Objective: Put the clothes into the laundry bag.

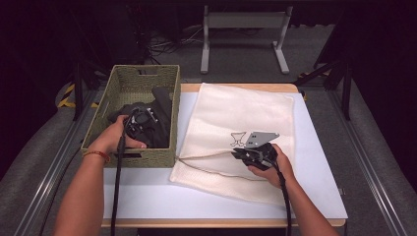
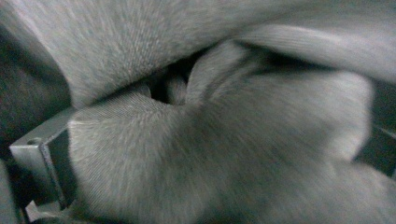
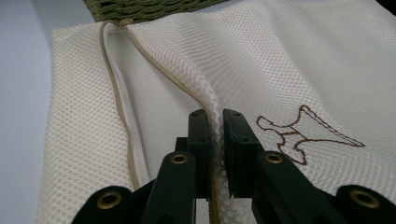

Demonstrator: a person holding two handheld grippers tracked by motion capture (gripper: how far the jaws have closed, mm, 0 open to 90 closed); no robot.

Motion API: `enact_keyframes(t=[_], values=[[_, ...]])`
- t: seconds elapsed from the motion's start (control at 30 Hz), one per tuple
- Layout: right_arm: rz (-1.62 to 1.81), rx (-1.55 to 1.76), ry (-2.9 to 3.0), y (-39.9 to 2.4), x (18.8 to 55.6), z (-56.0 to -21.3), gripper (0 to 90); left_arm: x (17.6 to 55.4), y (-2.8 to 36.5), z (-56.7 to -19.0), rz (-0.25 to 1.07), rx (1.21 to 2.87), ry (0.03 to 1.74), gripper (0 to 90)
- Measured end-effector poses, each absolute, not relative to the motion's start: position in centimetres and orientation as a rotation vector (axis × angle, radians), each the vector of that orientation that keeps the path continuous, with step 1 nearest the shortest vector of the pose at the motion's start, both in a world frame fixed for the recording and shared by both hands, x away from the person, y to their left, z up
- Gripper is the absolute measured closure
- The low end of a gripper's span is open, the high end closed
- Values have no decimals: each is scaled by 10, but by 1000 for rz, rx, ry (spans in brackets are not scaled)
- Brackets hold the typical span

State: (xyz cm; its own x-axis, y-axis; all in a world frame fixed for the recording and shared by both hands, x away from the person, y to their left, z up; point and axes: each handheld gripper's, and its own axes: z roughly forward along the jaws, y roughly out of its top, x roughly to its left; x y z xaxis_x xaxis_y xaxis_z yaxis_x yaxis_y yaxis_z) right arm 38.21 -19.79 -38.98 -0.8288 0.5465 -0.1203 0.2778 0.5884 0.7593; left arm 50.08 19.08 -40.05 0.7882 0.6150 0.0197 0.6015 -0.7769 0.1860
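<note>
A woven green basket (image 1: 129,156) at the table's left holds dark clothes (image 1: 160,125). My left gripper (image 1: 142,119) reaches down into it among them. In the left gripper view, blurred grey fabric (image 2: 233,140) bulges between the wide-set jaws, and one metal fingertip (image 2: 42,163) shows at the left edge. A cream mesh laundry bag (image 1: 236,113) lies flat to the right of the basket. My right gripper (image 1: 246,153) is at its near left part, shut on a raised fold of the mesh bag (image 3: 280,70) beside the corded opening edge (image 3: 116,93); the right gripper (image 3: 217,116) pinches it.
The white table top (image 1: 314,162) has bare room at the right and front of the bag. A brown embroidered dog outline (image 3: 303,133) marks the bag. The basket's corner (image 3: 140,9) touches the bag's opening. Beyond the table stand a grey metal frame (image 1: 243,29) and cables on the floor.
</note>
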Motion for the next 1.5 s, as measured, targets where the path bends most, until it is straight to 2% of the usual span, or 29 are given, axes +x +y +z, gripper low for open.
enact_keyframes(t=[0.07,0.2,0.4,0.5,0.7,0.83,1.03,1.5], values=[[1095,676,2465,-199,382,-389,836,499,188,-399,182,2836,962,29],[1102,694,2446,-200,382,-388,836,498,190,-395,211,2841,935,201],[1089,684,2450,-198,380,-389,836,492,196,-386,374,2766,909,458],[1094,686,2446,-199,380,-389,836,491,198,-382,457,2719,927,526],[1095,687,2440,-199,380,-388,841,487,201,-375,640,2686,919,591],[1098,690,2428,-199,380,-388,852,478,207,-364,738,2582,918,625],[1116,704,2401,-201,379,-385,853,455,233,-345,779,2344,909,649],[1146,725,2364,-202,379,-383,857,404,257,-323,870,2003,829,655]])
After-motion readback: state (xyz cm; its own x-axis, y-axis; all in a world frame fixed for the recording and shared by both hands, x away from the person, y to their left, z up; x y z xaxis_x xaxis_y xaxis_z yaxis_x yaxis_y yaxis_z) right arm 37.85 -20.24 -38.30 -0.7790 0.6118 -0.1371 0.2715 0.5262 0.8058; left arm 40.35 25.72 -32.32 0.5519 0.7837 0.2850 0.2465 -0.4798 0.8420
